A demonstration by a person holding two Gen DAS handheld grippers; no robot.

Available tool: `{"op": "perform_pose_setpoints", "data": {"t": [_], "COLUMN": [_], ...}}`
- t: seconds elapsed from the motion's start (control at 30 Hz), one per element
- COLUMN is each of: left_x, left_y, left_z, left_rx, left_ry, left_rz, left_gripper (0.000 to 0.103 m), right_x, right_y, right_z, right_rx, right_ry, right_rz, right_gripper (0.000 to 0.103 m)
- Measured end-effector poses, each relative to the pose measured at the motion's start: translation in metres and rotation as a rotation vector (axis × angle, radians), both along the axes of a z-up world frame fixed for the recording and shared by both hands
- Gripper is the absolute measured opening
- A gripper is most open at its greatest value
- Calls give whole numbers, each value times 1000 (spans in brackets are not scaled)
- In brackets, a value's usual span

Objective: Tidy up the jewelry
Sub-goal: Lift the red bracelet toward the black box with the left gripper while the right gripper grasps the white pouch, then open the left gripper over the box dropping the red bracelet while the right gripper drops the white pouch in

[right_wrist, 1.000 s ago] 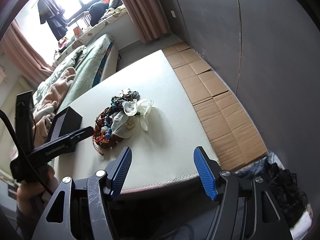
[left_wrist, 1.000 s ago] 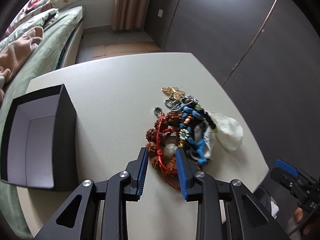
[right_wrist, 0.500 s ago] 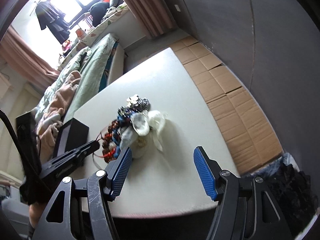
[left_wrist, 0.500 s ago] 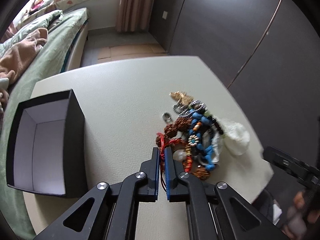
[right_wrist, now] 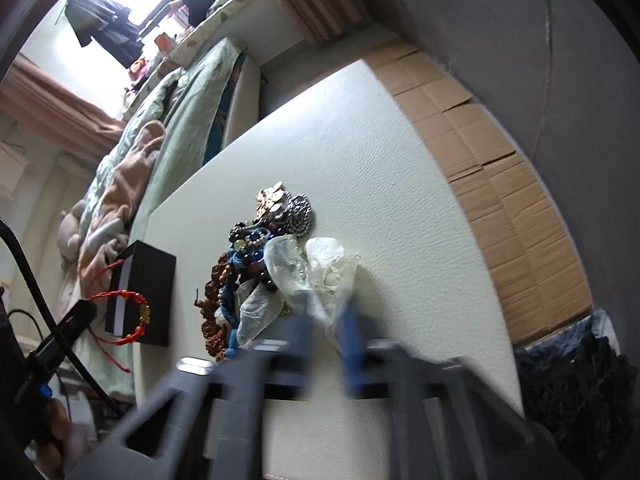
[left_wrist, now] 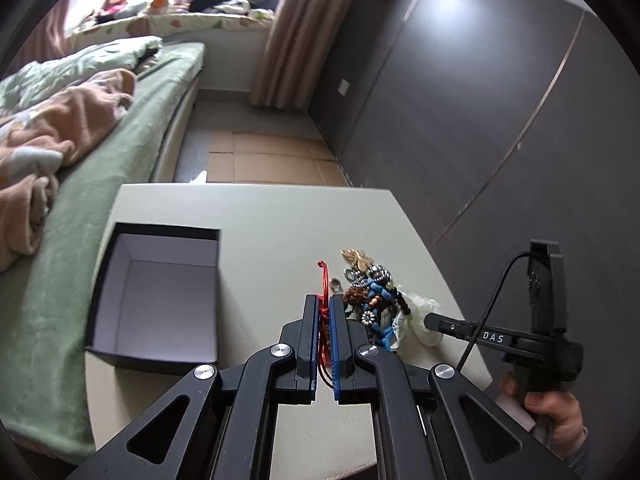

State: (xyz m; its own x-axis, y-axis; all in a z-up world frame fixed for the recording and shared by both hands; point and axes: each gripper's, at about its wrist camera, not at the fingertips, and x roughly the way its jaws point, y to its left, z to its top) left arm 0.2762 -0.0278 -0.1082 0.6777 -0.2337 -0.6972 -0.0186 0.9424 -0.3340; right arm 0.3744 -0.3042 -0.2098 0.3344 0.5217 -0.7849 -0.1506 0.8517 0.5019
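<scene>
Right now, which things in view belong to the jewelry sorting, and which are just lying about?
Job:
- red cord bracelet, clamped in left gripper
- jewelry pile
- open black box
- right gripper, at the clear bag

Lying about:
- bed
- blankets
- curtain

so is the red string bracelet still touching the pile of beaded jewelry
Apart. The right wrist view shows the red string bracelet hanging from the left gripper, with bare table between it and the pile.

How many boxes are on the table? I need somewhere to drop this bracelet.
1. A black box, open and white inside, sits on the table's left part, apart from the jewelry pile. Nothing suggests another.
</scene>
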Motion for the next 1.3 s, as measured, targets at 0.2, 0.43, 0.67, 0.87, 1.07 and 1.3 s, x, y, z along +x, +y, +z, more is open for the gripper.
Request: {"op": "perform_pose_setpoints", "data": {"t": [0.2, 0.43, 0.67, 0.87, 1.07, 1.3], "left_x": [-11, -24, -34, -44, -58, -75], "left_y": [20, 41, 61, 83, 111, 144], "left_z": [12, 24, 29, 31, 31, 31], "left_rx": [-12, -27, -43, -67, -89, -103], "left_ry": [-31, -76, -99, -117, -134, -148], "left_rz": [42, 72, 100, 136, 191, 255], "left_gripper": [5, 5, 5, 5, 5, 5], "right_x": [-9, -24, -34, -34, -34, -36], "right_y": [-6, 0, 22, 47, 94, 160], "right_z": [30, 80, 119, 138, 140, 139], "right_rx": [30, 56, 71, 92, 111, 129], "right_ry": [-101, -204, -283, -297, -281, -267], "right_rz": [24, 37, 64, 108, 193, 311], "right_gripper": [3, 3, 3, 3, 3, 3]}}
